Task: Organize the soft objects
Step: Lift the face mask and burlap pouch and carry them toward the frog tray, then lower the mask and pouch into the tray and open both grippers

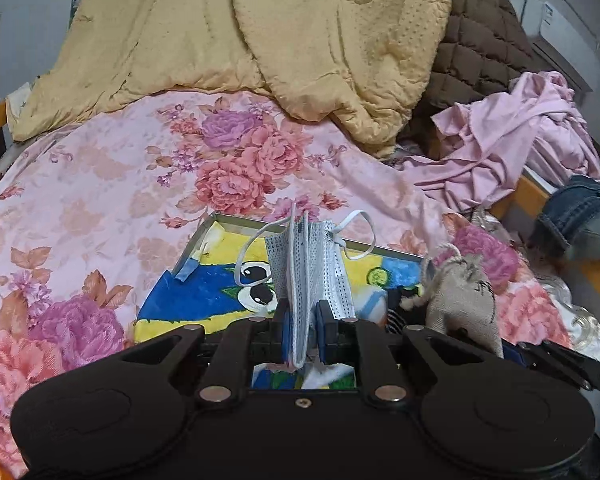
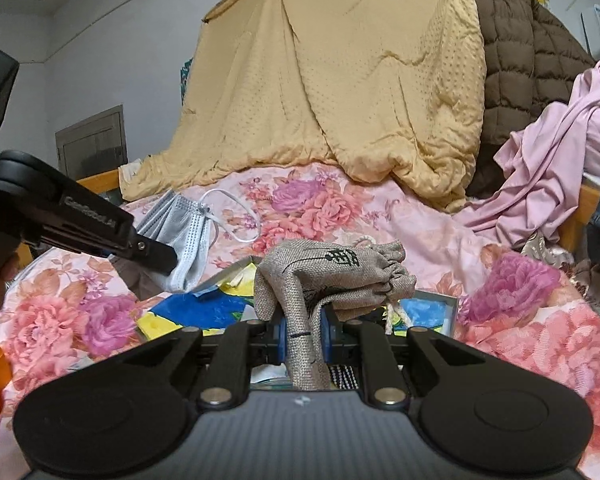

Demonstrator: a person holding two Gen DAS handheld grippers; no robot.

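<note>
From the left wrist view, the left gripper [image 1: 304, 320] is clamped on a folded face mask [image 1: 310, 264], which stands upright between the blue pads, its white ear loops dangling free. The mask hangs directly above the cartoon-printed tray [image 1: 204, 284] lying on the floral bedsheet [image 1: 100, 184]. Over the tray's right end a burlap drawstring pouch [image 1: 462, 296] shows, held aloft.

From the right wrist view, the right gripper [image 2: 304, 336] pinches that pouch [image 2: 332, 276] by a fold of its cloth, the gathered mouth and cord drooping to the right, above the tray [image 2: 432, 304]. The left gripper [image 2: 156, 256] enters over the tray's left end with the mask [image 2: 184, 236] in its tips.

Both soft items appear mid-carry, poised over the tray, so the step in hand looks like delivery. The next move probably calls for lowering each item inside the tray's rim before parting the jaws, keeping the mask's loops and the pouch cord from snagging on the pads.
</note>
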